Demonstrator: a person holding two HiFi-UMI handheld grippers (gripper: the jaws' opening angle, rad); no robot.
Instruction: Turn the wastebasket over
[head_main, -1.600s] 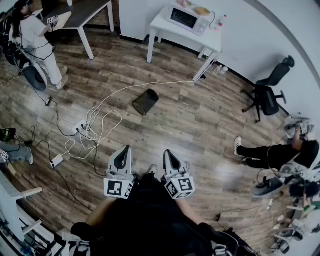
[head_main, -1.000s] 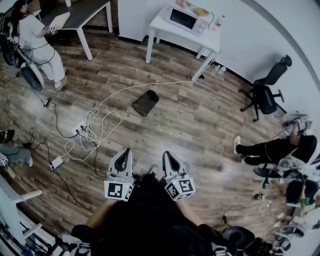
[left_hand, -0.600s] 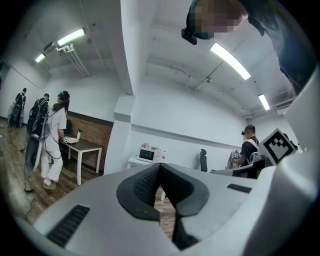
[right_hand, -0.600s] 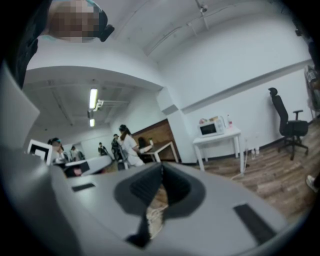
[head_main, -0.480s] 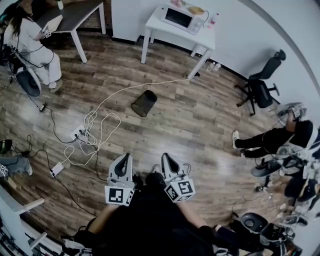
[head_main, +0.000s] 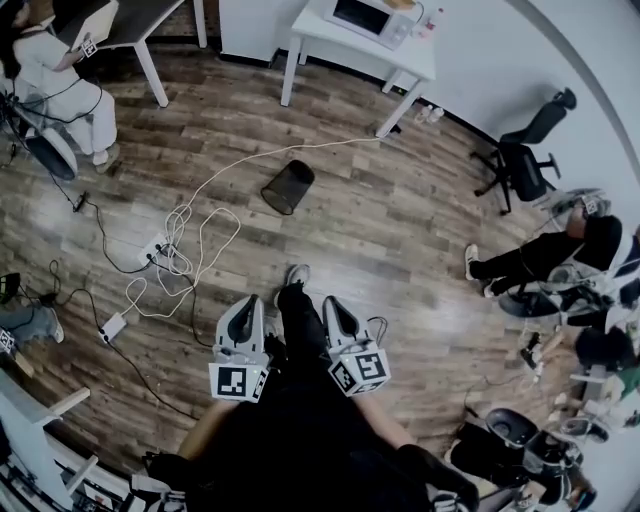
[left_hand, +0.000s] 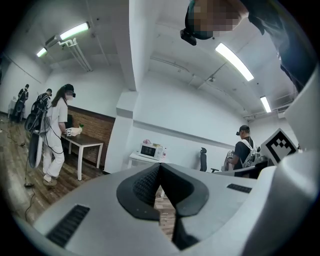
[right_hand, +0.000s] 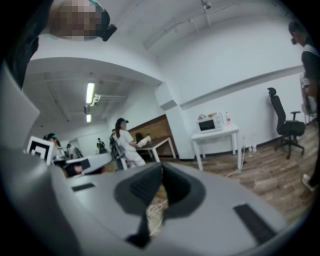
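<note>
Currently both grippers are held close in front of the person's body, side by side and pointing forward over the wood floor (head_main: 400, 230). The left gripper (head_main: 249, 302) sits at the left with its marker cube (head_main: 238, 381) nearest the body; the right gripper (head_main: 330, 303) sits just beside it, its marker cube (head_main: 360, 371) likewise at the rear. One leg of the person extends forward between the two grippers, ending in a shoe (head_main: 296, 273).

Left gripper state: in the left gripper view the jaws are closed against each other, the dark pads (left_hand: 145, 186) meeting at the tip, with nothing between them. It points roughly level toward a white worktop (left_hand: 145, 159) bearing a microwave (left_hand: 150, 150).

Right gripper state: in the right gripper view the jaws are likewise fully together and empty. It points slightly downward.

Task item: the wastebasket (head_main: 288, 187) is a black mesh bin lying on its side on the floor, ahead of the grippers and well apart from both. A white cable (head_main: 250, 160) runs just beside it toward a tangle of cables (head_main: 185, 245) at the left. An office chair (head_main: 522, 160) stands at the right, well apart from the wastebasket.
</note>
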